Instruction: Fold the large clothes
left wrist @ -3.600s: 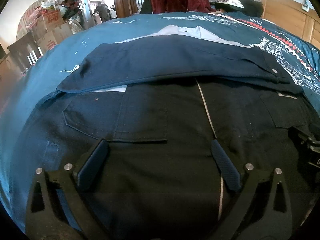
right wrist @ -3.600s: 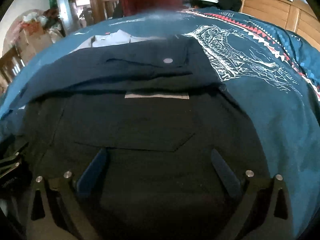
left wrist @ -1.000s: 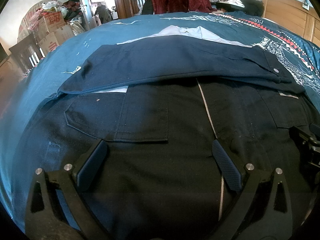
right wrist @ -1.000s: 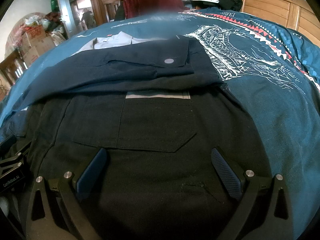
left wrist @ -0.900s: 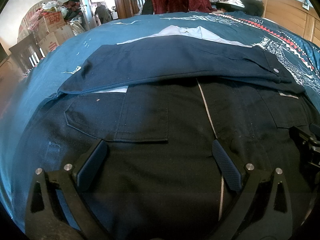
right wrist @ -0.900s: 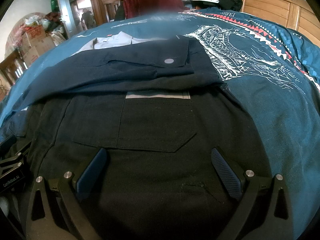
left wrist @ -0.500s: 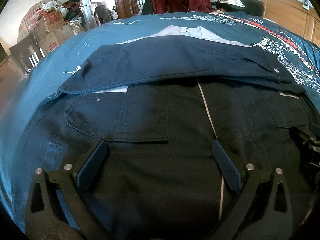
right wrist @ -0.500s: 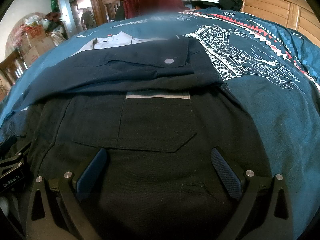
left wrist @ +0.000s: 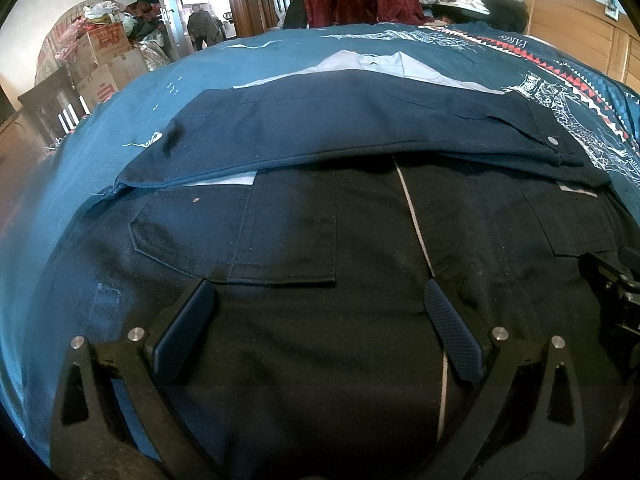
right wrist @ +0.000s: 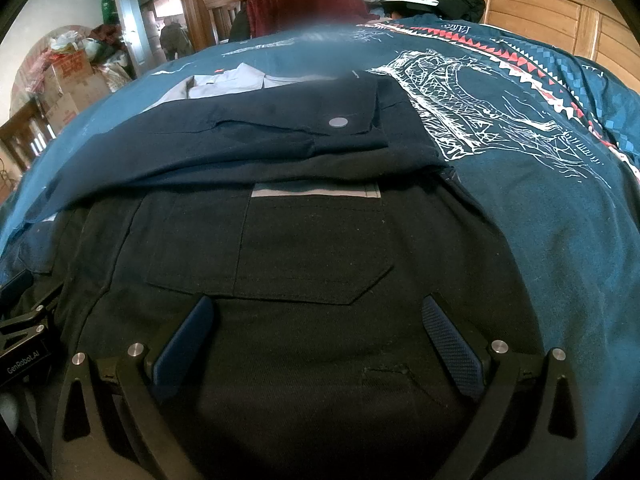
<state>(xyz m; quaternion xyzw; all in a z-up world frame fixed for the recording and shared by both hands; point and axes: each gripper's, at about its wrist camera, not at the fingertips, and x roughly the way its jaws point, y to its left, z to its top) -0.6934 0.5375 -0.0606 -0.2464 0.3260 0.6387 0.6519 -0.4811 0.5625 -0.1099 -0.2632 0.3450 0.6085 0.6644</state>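
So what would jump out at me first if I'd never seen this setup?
Probably the black jacket spread flat on the teal bedspread, filling the foreground of both views. Both pairs of tongs, left and right, hover open just over it, gripping nothing. Beyond it, a navy garment lies folded across the jacket's far edge.

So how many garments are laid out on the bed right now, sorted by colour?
Black: 1, the jacket under both open grippers.
Navy: 1, the trousers across its far edge.
Light blue: 1, the shirt beyond them.
Total: 3 on the bed cover.
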